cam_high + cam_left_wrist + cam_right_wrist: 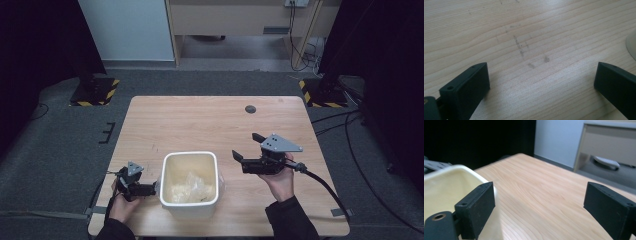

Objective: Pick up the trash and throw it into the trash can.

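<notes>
A: High view. The cream bin (190, 184) is sitting at the near edge of the bench (210, 120), between the two hands, with crumpled clear wrap (192, 186) lying inside it.

B: And the left tongs (150, 189)?

A: They are resting low on the bench just beside the bin's left wall, pointing toward it, with the left hand (122, 200) gripping the body. At this size I cannot tell the jaw gap.

B: Right side?

A: The right tongs (246, 147) are hovering above the bench to the right of the bin, apart from it. The right hand (280, 177) is holding them level, jaws pointing left and spread wide with nothing between them.

B: Left gripper view.

A: The two black jaws are standing far apart over bare, scuffed wood. Nothing is lying between them. A pale curved edge of the bin (631, 46) is showing at the right border.

B: So they are gaping and gripping nothing.

A: Correct.

B: Right gripper view.

A: The jaws are also standing wide, with only bench surface between them. The bin's rim (454, 170) is sitting at the left, behind and partly covered by the left-hand jaw; I cannot tell whether jaw and rim are touching. A pale cabinet (609, 145) is showing beyond the bench.
</notes>
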{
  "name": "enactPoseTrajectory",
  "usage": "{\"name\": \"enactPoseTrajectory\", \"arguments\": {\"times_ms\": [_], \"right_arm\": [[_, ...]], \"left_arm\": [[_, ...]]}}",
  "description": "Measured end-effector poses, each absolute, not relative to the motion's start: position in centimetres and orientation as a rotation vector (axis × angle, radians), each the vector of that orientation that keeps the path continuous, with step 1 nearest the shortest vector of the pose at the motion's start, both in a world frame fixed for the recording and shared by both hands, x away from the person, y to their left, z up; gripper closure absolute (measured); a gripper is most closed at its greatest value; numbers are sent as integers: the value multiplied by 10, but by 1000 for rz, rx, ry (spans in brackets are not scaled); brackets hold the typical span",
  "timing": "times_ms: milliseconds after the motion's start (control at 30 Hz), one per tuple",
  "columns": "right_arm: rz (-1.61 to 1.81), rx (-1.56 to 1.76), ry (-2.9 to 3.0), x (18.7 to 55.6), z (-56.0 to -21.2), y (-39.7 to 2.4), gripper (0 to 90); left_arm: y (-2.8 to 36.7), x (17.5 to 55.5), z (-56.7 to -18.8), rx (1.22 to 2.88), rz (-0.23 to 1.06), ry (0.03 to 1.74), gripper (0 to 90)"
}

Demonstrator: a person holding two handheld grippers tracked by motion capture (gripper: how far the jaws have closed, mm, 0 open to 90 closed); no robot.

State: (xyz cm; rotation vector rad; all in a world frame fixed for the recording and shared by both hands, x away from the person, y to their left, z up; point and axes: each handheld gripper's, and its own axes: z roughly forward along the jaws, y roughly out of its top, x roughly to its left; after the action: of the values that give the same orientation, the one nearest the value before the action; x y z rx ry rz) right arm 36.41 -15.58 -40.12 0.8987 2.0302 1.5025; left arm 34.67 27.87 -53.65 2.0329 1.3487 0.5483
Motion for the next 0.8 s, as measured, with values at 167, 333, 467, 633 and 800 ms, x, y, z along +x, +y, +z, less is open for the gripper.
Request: {"name": "enactPoseTrajectory", "arguments": {"times_ms": [167,333,467,633,800], "right_arm": [[1437,1003,2051,370,-422,-175,94],[1338,1074,2056,368,-445,-195,76],[1244,1137,2063,368,-463,-211,75],[1154,1248,2048,373,-484,-228,75],[1022,1318,2043,379,-503,-241,62]], "left_arm": [[279,347,-536,2034,548,1348,0],[279,347,-536,2033,548,1349,0],[279,347,-536,2032,548,1349,0],[279,347,-536,2033,548,1348,0],[279,347,-536,2034,545,1342,0]]}}
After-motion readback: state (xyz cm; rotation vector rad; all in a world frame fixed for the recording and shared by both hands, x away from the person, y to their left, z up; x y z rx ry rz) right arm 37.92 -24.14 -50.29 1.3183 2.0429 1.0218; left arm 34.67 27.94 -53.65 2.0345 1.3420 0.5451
